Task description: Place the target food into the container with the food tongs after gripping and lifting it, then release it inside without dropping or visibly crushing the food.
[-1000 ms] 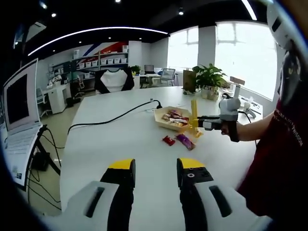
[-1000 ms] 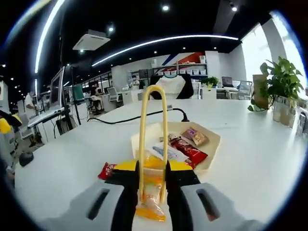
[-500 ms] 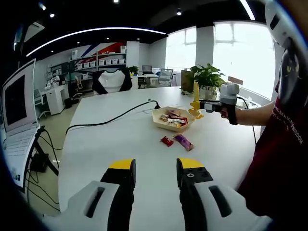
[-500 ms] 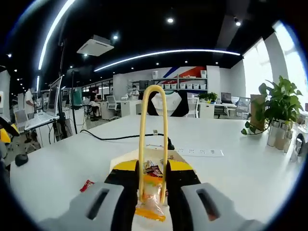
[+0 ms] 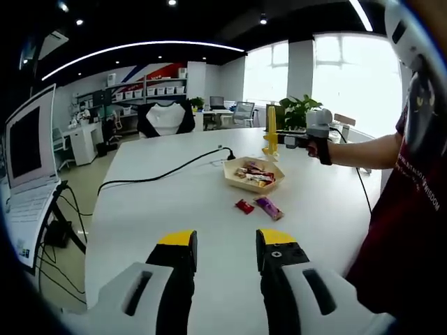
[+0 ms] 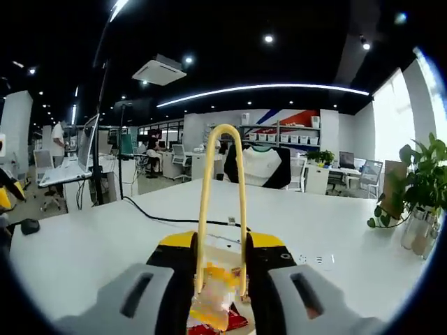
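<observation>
**Snack carried up and over the tray**

In the left gripper view, the left gripper [image 5: 225,248] waits low at the near edge of the white table [image 5: 174,195], jaws apart and empty, unmoved over the last second. Further right lie two loose wrapped snacks [image 5: 257,206], with the container [image 5: 254,175] just beyond them. Above its far side the right gripper [image 5: 299,137], which a second ago hung low beside the tray, has risen and swung across. It squeezes the yellow tongs [image 6: 221,202] between its jaws; their arms are pressed together on a yellow snack packet [image 6: 209,296]. The packet looks uncrushed, so lowering and releasing likely come next.
</observation>
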The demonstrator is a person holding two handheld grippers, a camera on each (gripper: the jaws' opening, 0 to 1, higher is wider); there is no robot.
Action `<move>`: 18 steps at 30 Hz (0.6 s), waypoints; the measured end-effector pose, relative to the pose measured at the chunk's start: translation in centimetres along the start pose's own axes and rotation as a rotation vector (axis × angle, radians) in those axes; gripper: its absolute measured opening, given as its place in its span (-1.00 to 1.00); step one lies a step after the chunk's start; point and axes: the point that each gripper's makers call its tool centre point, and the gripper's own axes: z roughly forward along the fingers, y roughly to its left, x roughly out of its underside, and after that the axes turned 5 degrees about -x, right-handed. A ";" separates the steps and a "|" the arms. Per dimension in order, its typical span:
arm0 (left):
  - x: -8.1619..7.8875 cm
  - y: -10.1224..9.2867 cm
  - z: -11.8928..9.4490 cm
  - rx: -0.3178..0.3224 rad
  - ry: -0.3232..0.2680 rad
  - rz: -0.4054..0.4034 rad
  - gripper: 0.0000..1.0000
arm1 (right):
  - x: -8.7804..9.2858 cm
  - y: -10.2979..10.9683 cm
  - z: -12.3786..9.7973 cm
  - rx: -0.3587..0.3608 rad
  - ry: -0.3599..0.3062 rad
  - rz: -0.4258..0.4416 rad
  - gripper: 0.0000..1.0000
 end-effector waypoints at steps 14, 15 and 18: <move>-0.3 -0.7 0.7 0.019 -0.009 -0.002 -0.28 | -2.9 1.4 -2.8 -0.056 -0.079 0.083 -1.00; -0.3 -0.8 0.8 0.023 -0.010 -0.001 -0.28 | -2.5 1.5 -2.8 -0.060 -0.064 0.072 -1.00; -0.3 -1.0 0.9 0.032 -0.007 0.006 -0.28 | -0.8 1.2 -3.1 -0.040 -0.019 0.091 -1.00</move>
